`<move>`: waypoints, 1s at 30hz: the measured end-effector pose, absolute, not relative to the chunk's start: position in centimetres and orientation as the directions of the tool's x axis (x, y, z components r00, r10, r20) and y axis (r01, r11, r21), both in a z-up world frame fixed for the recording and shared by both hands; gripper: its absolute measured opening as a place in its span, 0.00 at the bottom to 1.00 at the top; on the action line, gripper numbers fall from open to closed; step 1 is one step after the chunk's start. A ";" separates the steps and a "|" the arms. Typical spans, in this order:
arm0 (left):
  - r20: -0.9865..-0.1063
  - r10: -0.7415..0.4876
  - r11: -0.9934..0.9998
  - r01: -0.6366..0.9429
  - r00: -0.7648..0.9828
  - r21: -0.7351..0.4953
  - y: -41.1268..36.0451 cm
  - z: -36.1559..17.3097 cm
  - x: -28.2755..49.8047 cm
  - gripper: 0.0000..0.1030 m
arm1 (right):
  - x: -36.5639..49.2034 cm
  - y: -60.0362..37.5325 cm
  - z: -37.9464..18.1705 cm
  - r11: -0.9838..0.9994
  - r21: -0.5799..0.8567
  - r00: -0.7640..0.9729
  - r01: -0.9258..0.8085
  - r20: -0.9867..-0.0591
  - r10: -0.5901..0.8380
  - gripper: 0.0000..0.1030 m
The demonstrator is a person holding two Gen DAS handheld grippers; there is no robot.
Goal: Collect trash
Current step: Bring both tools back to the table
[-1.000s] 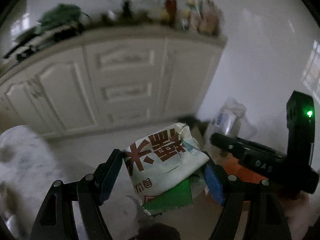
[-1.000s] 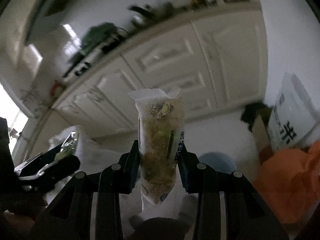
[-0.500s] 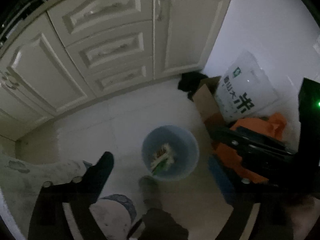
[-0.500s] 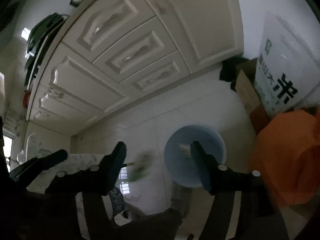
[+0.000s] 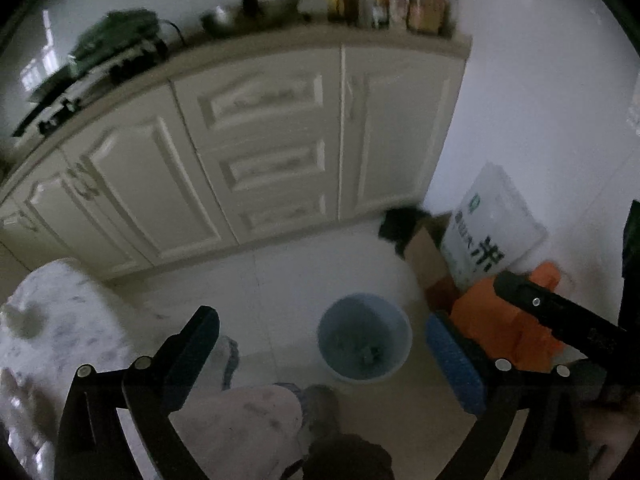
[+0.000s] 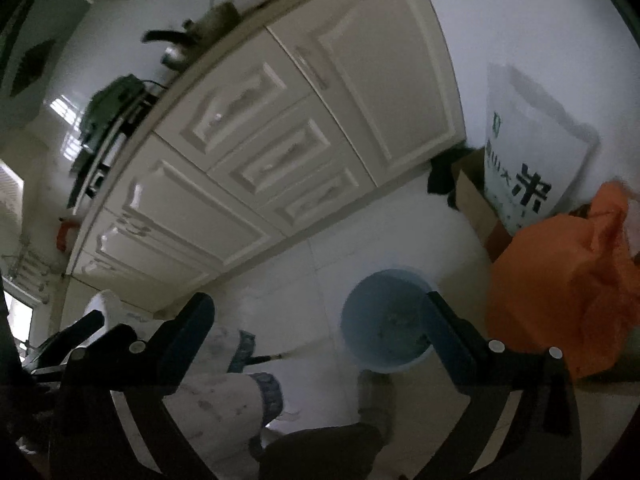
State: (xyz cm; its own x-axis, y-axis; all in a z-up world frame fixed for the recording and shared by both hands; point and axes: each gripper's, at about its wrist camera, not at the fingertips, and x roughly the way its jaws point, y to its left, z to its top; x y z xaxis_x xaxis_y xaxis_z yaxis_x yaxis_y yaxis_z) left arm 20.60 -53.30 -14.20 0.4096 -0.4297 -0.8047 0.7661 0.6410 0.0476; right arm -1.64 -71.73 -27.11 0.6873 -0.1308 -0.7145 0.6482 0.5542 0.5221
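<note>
Hovering above the blue bin (image 5: 365, 343) on the floor, the left tongs (image 5: 320, 354) and right tongs (image 6: 318, 326) have just been opening and now gape empty. Trash (image 5: 366, 354) lies inside the bin; the next pickup probably goes best with both kept wide.

Both snack packets are gone from the left gripper (image 5: 320, 344) and right gripper (image 6: 316, 320), whose jaws have just been opening, now empty above the blue bin (image 5: 365, 344).

Cream cabinets (image 5: 256, 152) back the tiled floor; a white printed sack (image 5: 490, 226) leans beside an orange bag (image 6: 568, 288).
</note>
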 end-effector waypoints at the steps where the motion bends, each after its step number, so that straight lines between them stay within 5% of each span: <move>1: -0.791 -0.442 0.648 0.760 0.422 0.044 -52.4 -13.3 20.0 0.99 | -1.7 -71.0 -26.0 0.567 0.520 0.696 0.639 -0.705 -0.138 1.00; 13: -0.591 -0.526 0.760 0.649 0.612 -0.005 -34.4 -3.6 12.2 0.99 | 0.1 -59.5 -14.3 0.761 0.452 0.798 0.465 -0.587 -0.139 1.00; 30: -0.422 -0.366 0.923 0.382 0.829 -0.050 -11.7 1.0 -0.8 0.99 | 4.0 -42.0 -5.3 0.940 0.287 0.886 0.186 -0.463 -0.034 1.00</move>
State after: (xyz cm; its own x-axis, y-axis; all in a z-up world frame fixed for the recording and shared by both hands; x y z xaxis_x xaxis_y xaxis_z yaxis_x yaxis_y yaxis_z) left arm -0.76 -11.68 0.97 0.8293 -0.3663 -0.4220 0.3821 0.9228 -0.0500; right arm 4.01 -42.01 -5.34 0.8858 -0.0340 -0.4629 0.1862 0.9396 0.2872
